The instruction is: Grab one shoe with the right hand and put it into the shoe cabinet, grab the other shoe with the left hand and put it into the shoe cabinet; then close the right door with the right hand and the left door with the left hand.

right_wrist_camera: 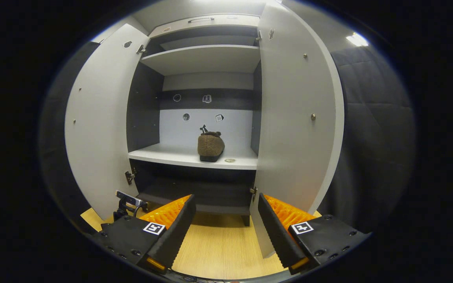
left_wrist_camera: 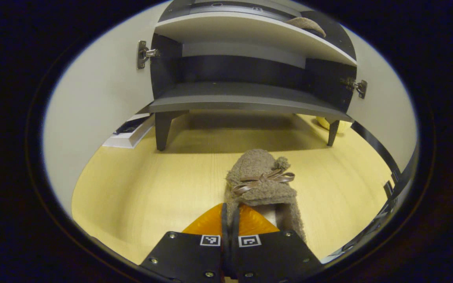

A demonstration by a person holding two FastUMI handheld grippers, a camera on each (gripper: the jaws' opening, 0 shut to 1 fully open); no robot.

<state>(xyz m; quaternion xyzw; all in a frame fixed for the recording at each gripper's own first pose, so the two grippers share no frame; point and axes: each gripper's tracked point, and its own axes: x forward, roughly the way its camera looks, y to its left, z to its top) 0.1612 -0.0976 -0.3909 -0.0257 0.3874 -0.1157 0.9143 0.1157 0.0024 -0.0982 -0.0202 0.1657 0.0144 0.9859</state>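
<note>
- Gripping the heel rim of the second shoe (left_wrist_camera: 264,182), the left gripper (left_wrist_camera: 230,232) has its fingers pressed nearly together on the fuzzy collar; a hold at the near end leaves the toe pointing far, toward the shoe cabinet (left_wrist_camera: 250,67), probably so it can go in toe first.
- The right gripper (right_wrist_camera: 224,228) hangs wide open and empty, facing the cabinet.
- The first shoe (right_wrist_camera: 210,146) sits on the middle shelf (right_wrist_camera: 163,155), towards its right.
- Both the left door (right_wrist_camera: 96,125) and the right door (right_wrist_camera: 297,118) stand open.
- The floor (left_wrist_camera: 163,184) is pale wood; padded dark cloth lines the right.
</note>
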